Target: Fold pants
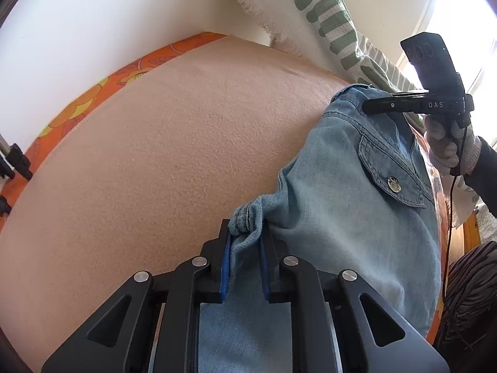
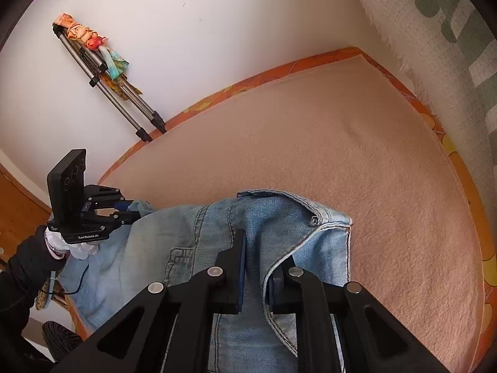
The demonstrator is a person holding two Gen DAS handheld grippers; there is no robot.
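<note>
Peach blanket [image 1: 155,155] is carrying your light denim pants [image 1: 357,202]
Your left hand-held gripper [image 1: 245,233] is pinching a bunched edge; your right hand-held gripper [image 2: 259,267] is pinching the waistband

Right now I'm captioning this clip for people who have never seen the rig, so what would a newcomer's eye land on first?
The light blue denim pants, bunched on the peach blanket, with both grippers pinching them. The left gripper holds gathered fabric at one edge, and the right gripper grips the waistband end, near a flap pocket with a metal button. Next, the tripod with bright cloth tied on, leaning against the white wall.
</note>
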